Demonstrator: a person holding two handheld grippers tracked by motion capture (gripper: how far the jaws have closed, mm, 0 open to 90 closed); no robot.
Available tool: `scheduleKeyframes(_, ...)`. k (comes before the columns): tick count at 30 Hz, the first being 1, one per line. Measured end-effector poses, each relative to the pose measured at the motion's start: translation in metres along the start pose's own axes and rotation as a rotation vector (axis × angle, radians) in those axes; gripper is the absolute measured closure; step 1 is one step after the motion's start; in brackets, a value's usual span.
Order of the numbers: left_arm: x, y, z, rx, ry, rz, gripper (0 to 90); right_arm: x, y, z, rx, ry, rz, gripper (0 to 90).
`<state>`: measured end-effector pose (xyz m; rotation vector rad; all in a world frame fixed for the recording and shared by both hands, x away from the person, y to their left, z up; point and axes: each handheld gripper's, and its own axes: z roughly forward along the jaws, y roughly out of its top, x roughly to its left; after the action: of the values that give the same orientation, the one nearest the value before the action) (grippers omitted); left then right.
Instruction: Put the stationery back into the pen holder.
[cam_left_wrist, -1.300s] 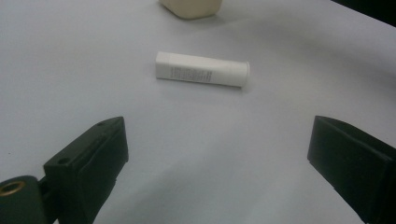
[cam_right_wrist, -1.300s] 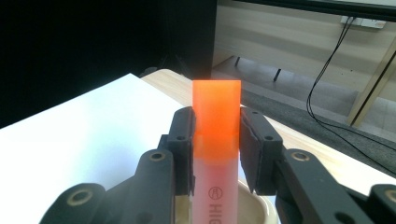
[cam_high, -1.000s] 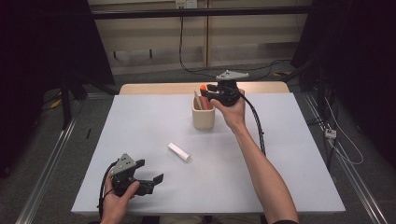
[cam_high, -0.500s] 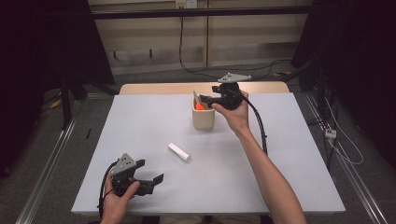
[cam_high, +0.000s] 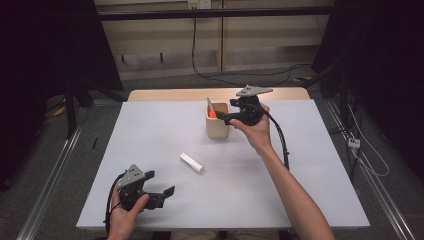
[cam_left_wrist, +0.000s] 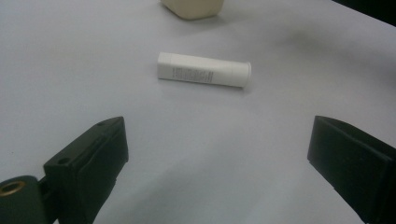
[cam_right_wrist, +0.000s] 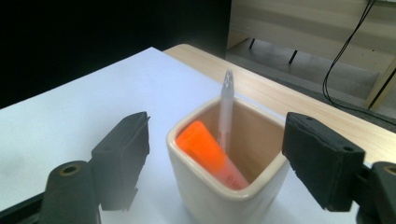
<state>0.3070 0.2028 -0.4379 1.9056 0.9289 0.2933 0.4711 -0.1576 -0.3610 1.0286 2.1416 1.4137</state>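
A cream cup stands at the back middle of the white table. Inside it lean an orange marker and a clear pen. My right gripper hovers just right of the cup, open; its jaws have just been opening, and they stand either side of the cup's rim with nothing pressed. A white tube lies flat mid-table. My left gripper rests open near the front left, pointing toward the tube, well short of it.
The table's wooden far edge shows behind the cup. Metal rails run along both sides of the table, and cables trail on the floor beyond. Bare table surface lies to the right of my forearm.
The right gripper let go of the orange marker, which now sits in the cup, and drew back to the right with wider jaws. The left gripper stayed still.
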Motion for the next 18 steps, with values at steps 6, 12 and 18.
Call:
scheduleKeyframes(6,0.0,0.0,0.0,-0.002,0.001,-0.001,5.0,0.006,-0.005,-0.005,0.012,0.004,0.002,17.7)
scheduleKeyframes(12,-0.001,0.0,-0.001,-0.004,-0.001,0.0,5.0,0.005,-0.013,-0.008,0.006,0.014,0.036,14.7)
scheduleKeyframes(18,0.0,0.001,-0.001,-0.004,-0.002,-0.001,5.0,0.01,-0.017,-0.01,0.026,0.019,0.021,14.9)
